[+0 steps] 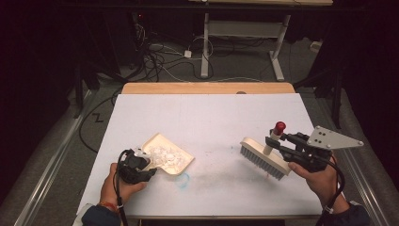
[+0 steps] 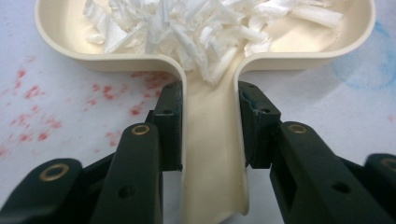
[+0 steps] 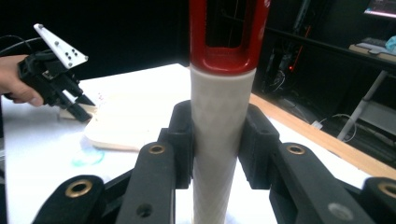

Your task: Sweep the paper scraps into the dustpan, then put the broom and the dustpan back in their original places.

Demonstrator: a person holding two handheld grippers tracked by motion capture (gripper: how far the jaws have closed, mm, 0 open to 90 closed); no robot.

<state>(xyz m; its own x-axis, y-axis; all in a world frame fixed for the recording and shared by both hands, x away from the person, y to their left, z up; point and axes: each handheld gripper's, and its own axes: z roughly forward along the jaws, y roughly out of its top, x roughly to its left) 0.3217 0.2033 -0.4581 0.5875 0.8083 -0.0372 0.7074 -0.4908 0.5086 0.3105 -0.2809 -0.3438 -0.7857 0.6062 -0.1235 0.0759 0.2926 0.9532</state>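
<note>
Here the left gripper [image 2: 210,126] clamps the glossy cream dustpan [image 2: 212,154]; the right gripper [image 3: 217,140] clamps the brush's ribbed handle [image 3: 222,140].

i see the dustpan [image 1: 175,159] on the table [image 1: 211,113] at my left, paper shreds [image 1: 163,154] in it; the brush [image 1: 264,156] is well apart at my right.

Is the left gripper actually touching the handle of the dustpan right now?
Touching. In the left gripper view, the left gripper has both pads pressed flat against the sides of the dustpan handle, with no gap on either side.
</note>
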